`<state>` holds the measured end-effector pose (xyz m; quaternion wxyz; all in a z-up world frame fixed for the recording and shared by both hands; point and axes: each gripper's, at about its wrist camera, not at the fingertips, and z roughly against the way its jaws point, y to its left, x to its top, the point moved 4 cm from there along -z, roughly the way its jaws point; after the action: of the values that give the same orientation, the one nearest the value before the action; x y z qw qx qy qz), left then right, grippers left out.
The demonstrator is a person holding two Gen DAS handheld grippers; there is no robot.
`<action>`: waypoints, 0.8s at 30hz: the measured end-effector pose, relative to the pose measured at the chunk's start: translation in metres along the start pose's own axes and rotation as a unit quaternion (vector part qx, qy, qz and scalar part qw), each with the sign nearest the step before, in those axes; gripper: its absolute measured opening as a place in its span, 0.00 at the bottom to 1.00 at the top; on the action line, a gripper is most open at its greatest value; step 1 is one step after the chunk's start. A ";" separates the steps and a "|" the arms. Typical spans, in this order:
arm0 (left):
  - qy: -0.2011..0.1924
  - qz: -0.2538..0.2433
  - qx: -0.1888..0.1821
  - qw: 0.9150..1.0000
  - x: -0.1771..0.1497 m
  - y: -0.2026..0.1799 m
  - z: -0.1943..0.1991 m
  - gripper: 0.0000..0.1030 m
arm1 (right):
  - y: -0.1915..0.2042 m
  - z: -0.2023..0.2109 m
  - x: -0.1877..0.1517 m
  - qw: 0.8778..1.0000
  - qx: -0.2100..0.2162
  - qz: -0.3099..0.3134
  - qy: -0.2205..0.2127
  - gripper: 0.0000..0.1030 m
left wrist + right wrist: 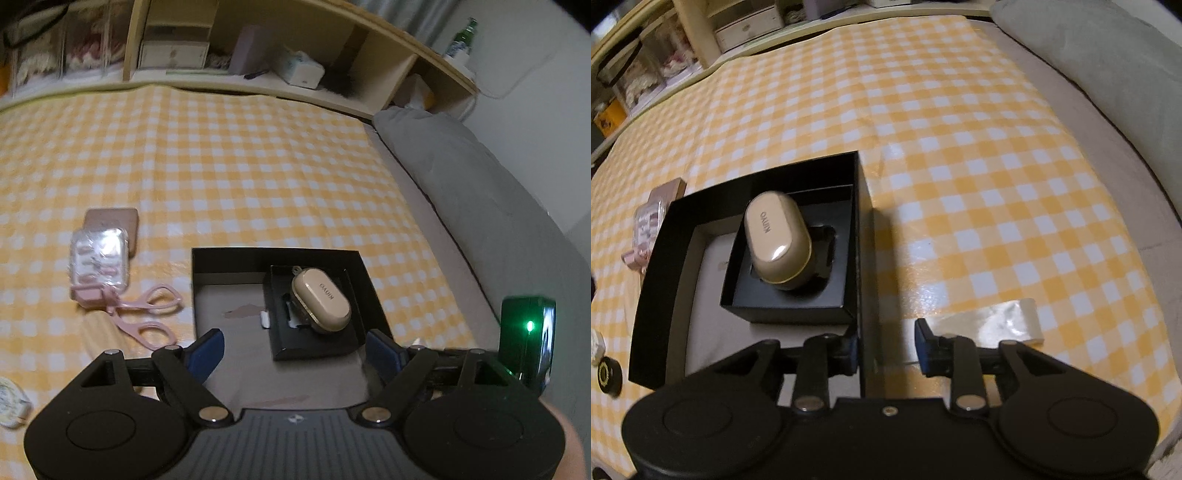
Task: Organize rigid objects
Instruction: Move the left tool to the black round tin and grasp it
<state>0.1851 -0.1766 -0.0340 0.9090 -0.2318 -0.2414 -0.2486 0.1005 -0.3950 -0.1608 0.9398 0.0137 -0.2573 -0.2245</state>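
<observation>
The left gripper (295, 350) hangs with jaws wide apart over the near edge of the black box (364, 280). The right gripper (886, 350) straddles that box's right wall (863, 236), jaws apart, one finger inside and one outside. The box sits on the yellow checked tabletop (979, 166) and holds a smaller black tray (798, 306); a beige earbud case (777, 243) rests tilted in the tray.

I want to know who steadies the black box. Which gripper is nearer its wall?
Right. The right gripper straddles the side wall of the black box, one finger inside, one outside. The left gripper hangs open over the box's near end, touching nothing.
</observation>
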 end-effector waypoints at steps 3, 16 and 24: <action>-0.004 -0.024 0.012 1.000 -0.006 0.006 0.011 0.82 | 0.001 0.003 0.000 1.000 0.002 0.000 -0.005 0.29; -0.015 -0.058 0.073 0.996 -0.018 0.076 0.045 0.82 | 0.026 0.001 -0.002 0.999 -0.017 0.031 0.003 0.03; 0.010 -0.094 0.100 0.991 -0.024 0.123 0.051 0.81 | 0.031 0.002 -0.003 0.999 -0.033 0.034 0.003 0.03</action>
<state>0.2199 -0.0466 -0.0451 0.9026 -0.1138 -0.2762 -0.3099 0.1101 -0.3654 -0.1557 0.9475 -0.0257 -0.2471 -0.2012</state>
